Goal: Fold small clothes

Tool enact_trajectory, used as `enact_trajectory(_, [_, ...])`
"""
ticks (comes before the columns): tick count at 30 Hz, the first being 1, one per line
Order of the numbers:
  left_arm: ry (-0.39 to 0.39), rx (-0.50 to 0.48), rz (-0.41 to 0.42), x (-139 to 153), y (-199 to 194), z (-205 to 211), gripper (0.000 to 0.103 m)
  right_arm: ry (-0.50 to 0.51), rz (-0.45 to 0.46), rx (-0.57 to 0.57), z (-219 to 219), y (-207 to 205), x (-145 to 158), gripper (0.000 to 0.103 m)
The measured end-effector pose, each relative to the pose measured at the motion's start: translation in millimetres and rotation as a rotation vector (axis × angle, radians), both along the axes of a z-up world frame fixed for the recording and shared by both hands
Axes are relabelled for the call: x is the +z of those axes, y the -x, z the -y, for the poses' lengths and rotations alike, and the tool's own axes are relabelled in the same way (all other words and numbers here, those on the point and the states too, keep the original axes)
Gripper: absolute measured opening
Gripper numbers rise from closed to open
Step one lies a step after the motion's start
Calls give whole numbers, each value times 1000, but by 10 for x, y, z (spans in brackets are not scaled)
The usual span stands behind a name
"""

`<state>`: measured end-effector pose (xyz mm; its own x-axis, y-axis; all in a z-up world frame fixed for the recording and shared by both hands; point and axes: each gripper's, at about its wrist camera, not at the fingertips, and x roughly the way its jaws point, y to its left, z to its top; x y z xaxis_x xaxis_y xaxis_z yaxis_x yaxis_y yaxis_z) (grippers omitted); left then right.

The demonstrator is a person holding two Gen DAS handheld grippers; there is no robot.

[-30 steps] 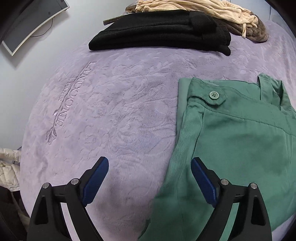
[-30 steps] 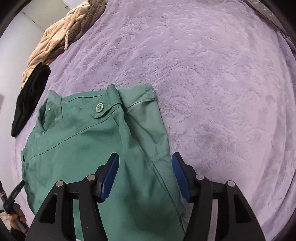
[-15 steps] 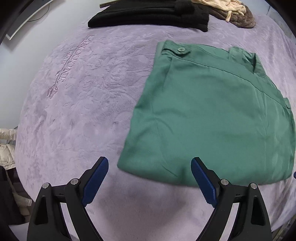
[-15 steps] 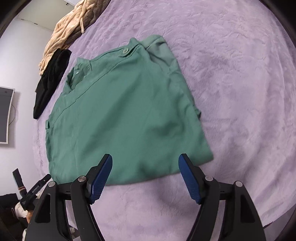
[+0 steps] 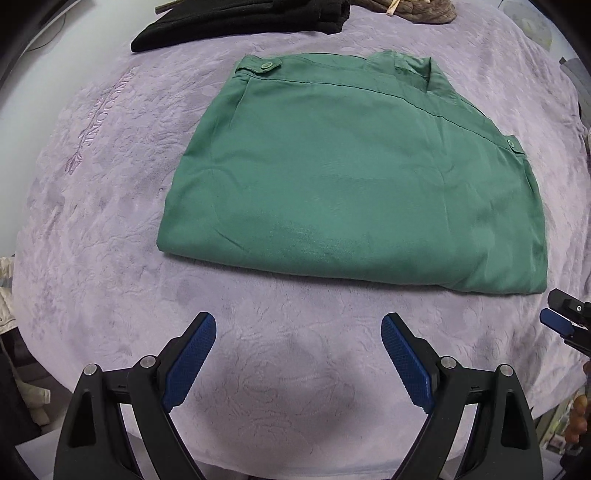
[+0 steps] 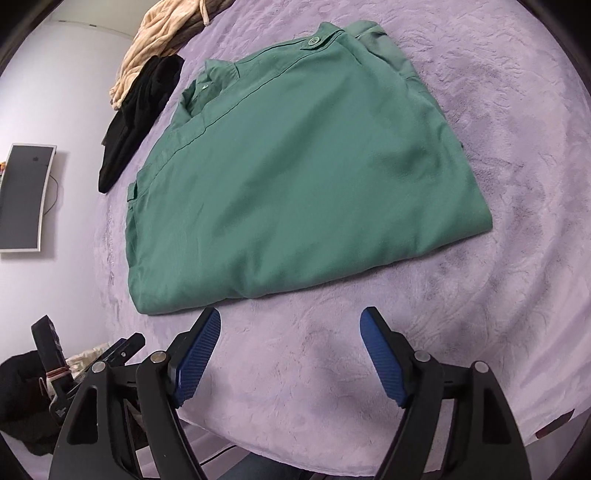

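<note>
an embossed word reading roughly "lancoone" (image 5: 98, 122), with a small leaf sprig under it, runs along the plush lilac bed cover (image 5: 295, 369) to the left of the folded green button-tab garment (image 5: 354, 181), seen from the left wrist camera; the smaller line beside it is too faint to read. the folded green garment lies flat near the middle of the cover, its long axis running across the left wrist view, collar and buttoned tabs on the far edge, the thick fold on the near edge facing both tools. beyond the garment's far edge sits a stack of folded black clothes (image 5: 240, 18), and further along that edge a heap of cream and brown knitwear (image 6: 162, 33). a white-framed dark screen (image 6: 24, 195) hangs on the wall past the garment's left side in the right wrist view. the left gripper (image 5: 298, 345) hovers over bare cover just short of the near fold, jaws spread wide and empty. the right gripper (image 6: 290, 334) hangs by the garment's near corner, its jaws opening with only cover between them. nothing lies between either tool and the garment.
</note>
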<state>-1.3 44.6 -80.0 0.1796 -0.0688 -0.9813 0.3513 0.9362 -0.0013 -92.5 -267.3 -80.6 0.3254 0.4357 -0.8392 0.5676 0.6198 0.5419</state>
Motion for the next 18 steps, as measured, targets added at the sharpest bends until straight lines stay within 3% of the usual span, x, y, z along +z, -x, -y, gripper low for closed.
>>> enact_trajectory(12, [6, -79, -14, -180, -55, -275, 92, 4, -5, -11, -664, -32, -21, 82])
enact_trajectory(17, [11, -122, -18, -171, -158, -406, 92, -23, -2, -50, -993, -56, -19, 103])
enact_trajectory(18, [9, -129, -15, -166, -180, -436, 92, -27, -2, -56, -1050, -68, -23, 103])
